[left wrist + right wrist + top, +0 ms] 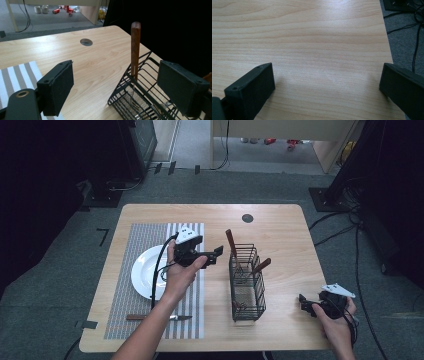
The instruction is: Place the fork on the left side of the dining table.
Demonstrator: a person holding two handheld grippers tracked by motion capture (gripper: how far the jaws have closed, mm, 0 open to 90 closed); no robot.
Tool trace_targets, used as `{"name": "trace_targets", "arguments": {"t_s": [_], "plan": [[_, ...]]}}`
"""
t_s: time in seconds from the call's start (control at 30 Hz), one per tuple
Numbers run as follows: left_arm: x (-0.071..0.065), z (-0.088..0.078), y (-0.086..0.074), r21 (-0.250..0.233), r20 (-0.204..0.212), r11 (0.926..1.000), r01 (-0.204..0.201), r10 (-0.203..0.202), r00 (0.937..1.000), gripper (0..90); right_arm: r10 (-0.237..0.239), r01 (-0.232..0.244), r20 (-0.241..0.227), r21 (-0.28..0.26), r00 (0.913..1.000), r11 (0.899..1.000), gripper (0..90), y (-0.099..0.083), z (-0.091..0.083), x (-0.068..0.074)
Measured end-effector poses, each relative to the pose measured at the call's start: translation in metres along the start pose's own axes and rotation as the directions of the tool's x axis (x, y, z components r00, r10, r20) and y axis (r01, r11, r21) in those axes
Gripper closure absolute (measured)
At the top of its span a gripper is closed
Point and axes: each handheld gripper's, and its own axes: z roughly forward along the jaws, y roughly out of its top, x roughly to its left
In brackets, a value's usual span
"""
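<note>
We hold the left hand-held gripper (pixel 216 254) above the worktop (pixel 280 227), just left of the black wire cutlery basket (pixel 246 285), its jaws spread wide and empty. In the left gripper view, a wooden-handled utensil (pixel 135 47) stands upright in the basket's near corner, framed between our jaws but untouched. A second wooden handle (pixel 261 265) leans at the basket's right side. Our right hand-held gripper (pixel 306 305) rests low over bare wood near the worktop's right front corner, jaws also spread. A white plate (pixel 145 270) sits on the striped placemat (pixel 142 237), a knife (pixel 160 317) in front of it.
</note>
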Motion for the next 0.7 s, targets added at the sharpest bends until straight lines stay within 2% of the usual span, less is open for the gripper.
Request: {"name": "trace_targets", "arguments": {"t_s": [0.2,0.4,0.7], "plan": [[-0.003,0.011,0.005,-0.004,-0.006,1.0000,-0.001,0.001,1.0000,14.9,0.003,-0.003,-0.001,0.002,1.0000,1.000,0.0,0.000,0.000,0.000],[-0.010,0.024,0.010,0.005,0.017,1.0000,-0.002,0.002,0.9999,15.3,0.001,-0.001,-0.002,0.002,1.0000,1.000,0.0,0.000,0.000,0.000],[-0.013,0.037,0.013,0.005,0.016,0.9998,0.018,-0.018,0.9997,29.5,0.000,0.000,-0.002,0.002,1.0000,1.000,0.0,0.000,0.000,0.000]]}}
